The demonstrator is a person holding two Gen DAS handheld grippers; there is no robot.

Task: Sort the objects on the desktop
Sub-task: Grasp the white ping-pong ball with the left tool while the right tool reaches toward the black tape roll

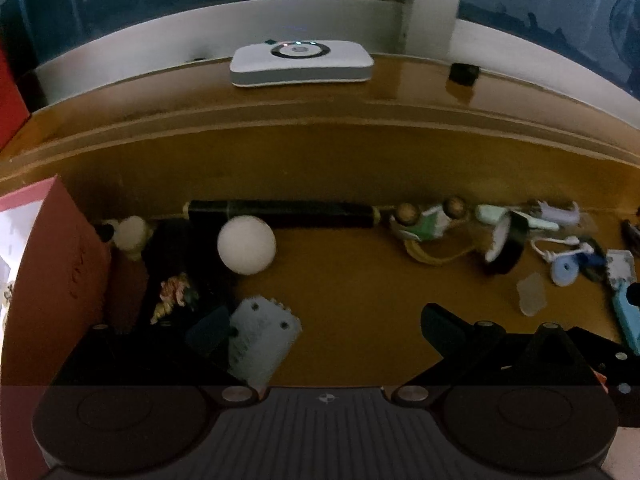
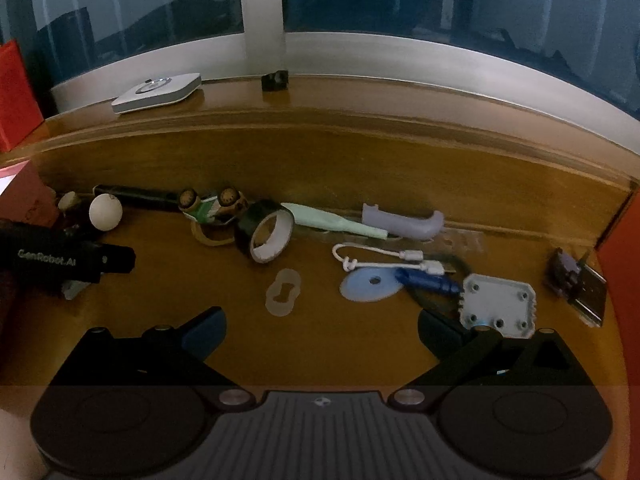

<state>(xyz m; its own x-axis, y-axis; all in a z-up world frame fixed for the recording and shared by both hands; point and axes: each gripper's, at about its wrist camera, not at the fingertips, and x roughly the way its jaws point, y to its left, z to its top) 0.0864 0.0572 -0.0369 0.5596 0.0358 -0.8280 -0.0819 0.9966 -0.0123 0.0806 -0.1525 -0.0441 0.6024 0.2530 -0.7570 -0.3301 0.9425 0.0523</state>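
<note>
left gripper [image 1: 324, 332] fingers spread wide, grey toothed plastic plate [image 1: 260, 340] against left finger, not clamped. right gripper [image 2: 322, 330] wide open, empty, over brown desk [image 2: 360, 168]; translucent oval ring [image 2: 283, 292] just ahead.

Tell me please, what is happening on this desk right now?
A person sorts small clutter on a wooden desk with two handheld grippers. Both the left gripper and the right gripper are open and empty. The white ball lies at the left, and the tape roll and blue disc lie loose.
</note>
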